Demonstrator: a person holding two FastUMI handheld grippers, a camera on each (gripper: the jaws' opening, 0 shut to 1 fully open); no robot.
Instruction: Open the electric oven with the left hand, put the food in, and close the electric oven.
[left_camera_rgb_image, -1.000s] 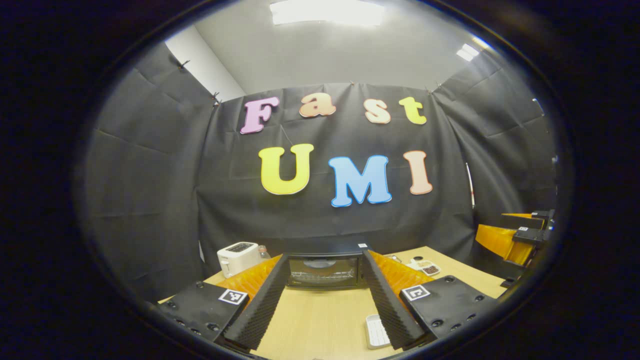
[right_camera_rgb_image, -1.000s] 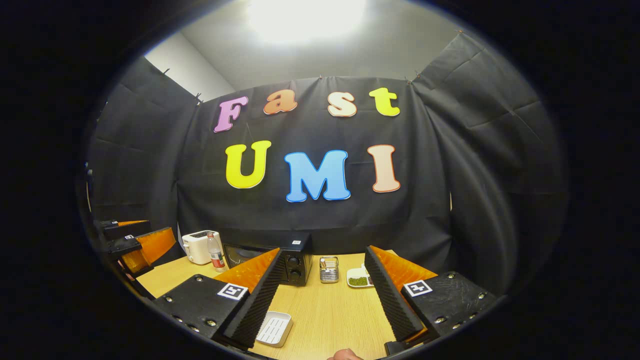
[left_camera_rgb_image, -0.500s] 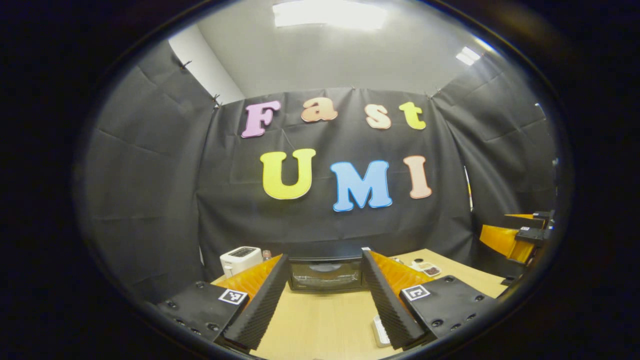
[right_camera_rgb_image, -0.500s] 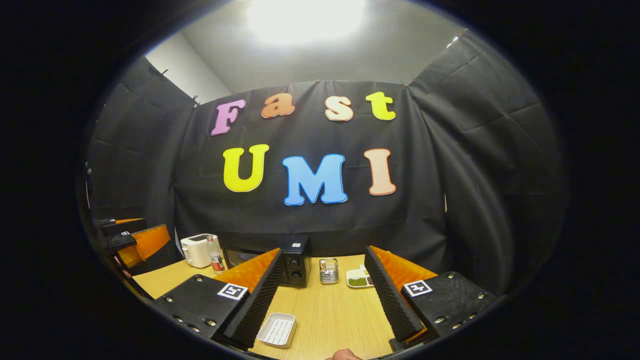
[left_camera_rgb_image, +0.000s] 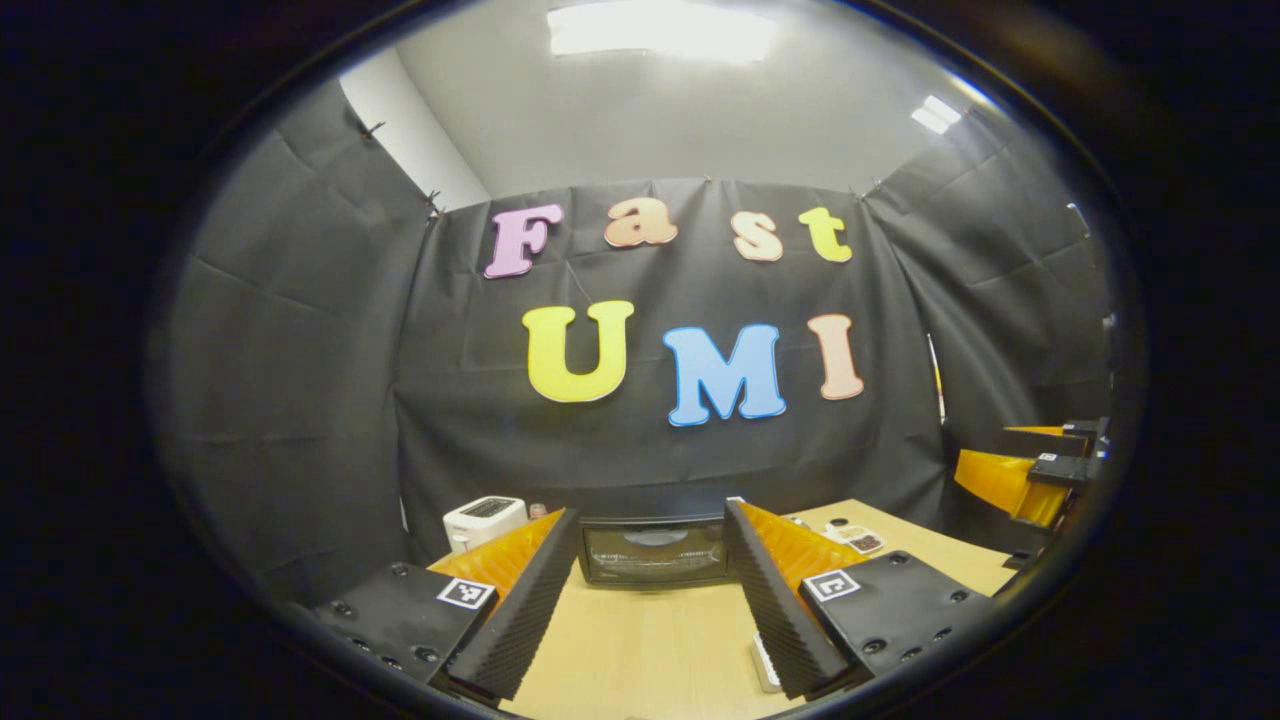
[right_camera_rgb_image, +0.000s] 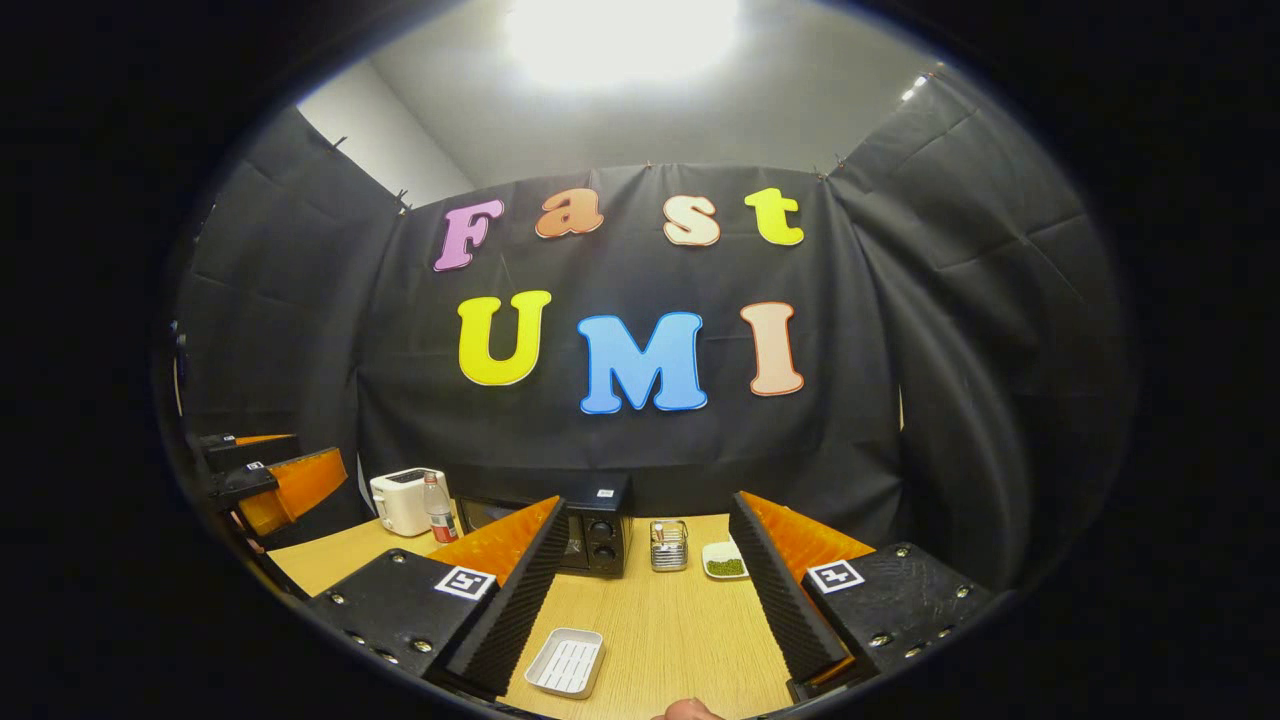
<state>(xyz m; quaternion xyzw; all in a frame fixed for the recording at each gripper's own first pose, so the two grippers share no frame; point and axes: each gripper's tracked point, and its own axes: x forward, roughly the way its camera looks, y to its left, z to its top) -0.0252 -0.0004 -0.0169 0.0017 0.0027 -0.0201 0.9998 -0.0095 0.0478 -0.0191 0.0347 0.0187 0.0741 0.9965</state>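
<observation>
Black cloth walls close in a light wooden table (left_camera_rgb_image: 640, 640) under a bright ceiling light. At lower centre of the left gripper view the black electric oven (left_camera_rgb_image: 655, 550), its glass door shut, stands at the table's far edge, framed between the fingers of the left hand-held gripper (left_camera_rgb_image: 650, 600), which are spread wide apart with nothing between them. A white toaster (left_camera_rgb_image: 482, 520) sits to the oven's left, a small dish of dark bits (left_camera_rgb_image: 862, 542) to its right.

In the right gripper view, the right hand-held gripper (right_camera_rgb_image: 645, 605) is likewise wide apart and empty. A white ribbed tray (right_camera_rgb_image: 566, 662) lies on the table at lower centre, just beside its left finger. Farther back stand a red-labelled bottle (right_camera_rgb_image: 436, 510), a small wire basket (right_camera_rgb_image: 668, 546) and a white dish of green food (right_camera_rgb_image: 724, 561), all right of or beside the oven.
</observation>
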